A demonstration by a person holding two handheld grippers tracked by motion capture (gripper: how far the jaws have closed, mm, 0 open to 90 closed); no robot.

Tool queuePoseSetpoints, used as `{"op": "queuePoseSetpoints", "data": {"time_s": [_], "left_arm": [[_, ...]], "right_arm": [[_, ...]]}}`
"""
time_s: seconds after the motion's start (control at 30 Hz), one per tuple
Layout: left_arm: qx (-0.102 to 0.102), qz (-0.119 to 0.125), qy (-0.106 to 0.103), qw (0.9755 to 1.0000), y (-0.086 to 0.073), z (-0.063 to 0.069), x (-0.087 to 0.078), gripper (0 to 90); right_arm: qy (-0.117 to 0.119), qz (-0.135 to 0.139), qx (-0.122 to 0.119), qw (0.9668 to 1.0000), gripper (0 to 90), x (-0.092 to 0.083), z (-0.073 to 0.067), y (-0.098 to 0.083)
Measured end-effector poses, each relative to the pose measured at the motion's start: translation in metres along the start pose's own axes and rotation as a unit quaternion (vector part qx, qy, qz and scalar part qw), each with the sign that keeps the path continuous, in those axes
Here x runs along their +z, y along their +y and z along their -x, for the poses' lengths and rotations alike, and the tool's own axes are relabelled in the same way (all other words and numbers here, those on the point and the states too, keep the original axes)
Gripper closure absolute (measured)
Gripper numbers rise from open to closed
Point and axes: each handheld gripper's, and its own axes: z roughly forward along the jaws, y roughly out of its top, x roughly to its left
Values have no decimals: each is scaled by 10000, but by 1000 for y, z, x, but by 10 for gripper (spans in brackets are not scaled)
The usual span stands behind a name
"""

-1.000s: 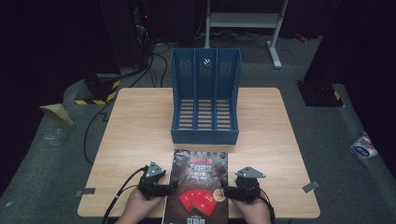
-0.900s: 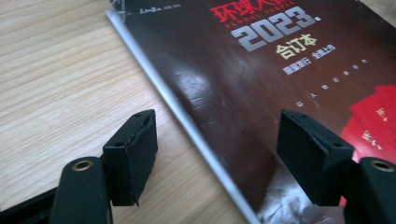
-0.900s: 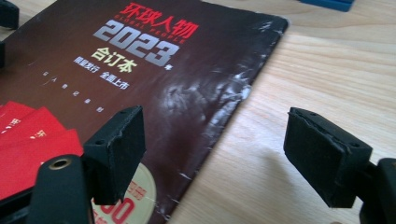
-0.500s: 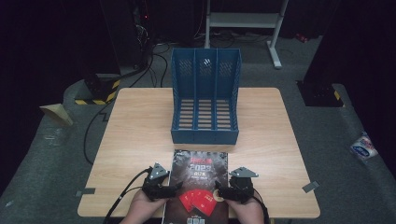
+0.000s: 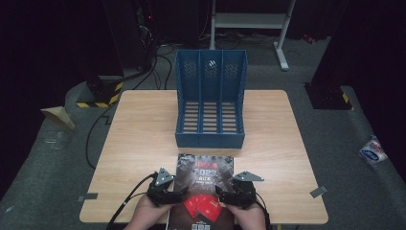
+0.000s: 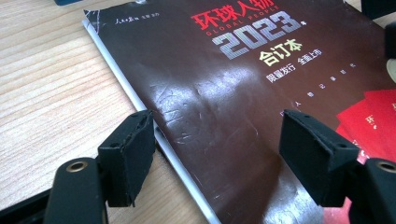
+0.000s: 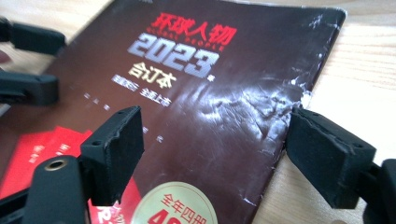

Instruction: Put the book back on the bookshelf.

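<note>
On tabletop [image 5: 143, 134], high view: magazine [image 5: 205, 172] flat at near edge, blue file rack [image 5: 210, 103] beyond it. I hold left tongs [image 5: 178, 195] and right tongs [image 5: 221, 195] at its sides.

Left gripper view: left tongs [image 6: 217, 149] wide open, astride spine edge, gripping nothing.

Right gripper view: right tongs [image 7: 212, 149] wide open, astride worn free edge, empty. I judge cover glossy, slippery, floppy; best hold at spine.

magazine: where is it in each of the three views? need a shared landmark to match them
High view: magazine at the table's near edge, between both grippers.
Left gripper view: cover right of centre, spine edge left.
Right gripper view: cover centre-left, worn edge right.
Shared landmark: the silver "2023" print.
</note>
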Motion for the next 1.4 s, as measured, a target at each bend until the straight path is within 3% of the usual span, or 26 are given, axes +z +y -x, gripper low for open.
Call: {"op": "queuePoseSetpoints", "data": {"time_s": [0.07, 0.1, 0.2, 0.5, 0.6, 0.73, 0.83, 0.9, 0.97, 1.4], "left_arm": [[-6, 5, 2, 10000, 0, 0, 0, 272], [-6, 5, 2, 10000, 0, 0, 0, 275], [-24, 0, 38, 10000, 0, 0, 0, 289], [-253, -3, 228, 9994, 1, -1, -1, 290], [-403, 45, 42, 9992, 1, -2, 0, 301], [-447, 81, 78, 9989, 1, -2, -1, 330], [-690, 127, -19, 9975, 0, -7, -3, 368], [-796, 150, 38, 9967, 0, -9, -3, 435], [-778, 154, 68, 9968, 0, -9, -4, 476], [-732, 211, 240, 9968, -1, -8, -6, 560]], "right_arm": [[271, 158, 48, 9995, 272, -3, 0, 0], [271, 158, 48, 9995, 272, -3, 0, 0], [46, 283, -128, 9995, 265, -4, -6, 2], [-259, -4, 132, 9996, 202, 3, 1, -1], [-123, 3, 218, 9997, 171, 4, 0, -1], [25, 86, 541, 9985, 154, 4, 1, 0], [177, 159, 762, 9968, 175, 2, 5, -1], [203, 212, 770, 9966, 178, 1, 6, -1], [191, 223, 749, 9968, 178, 1, 6, -1], [397, 708, 772, 9937, 252, -9, 5, -1]]}}
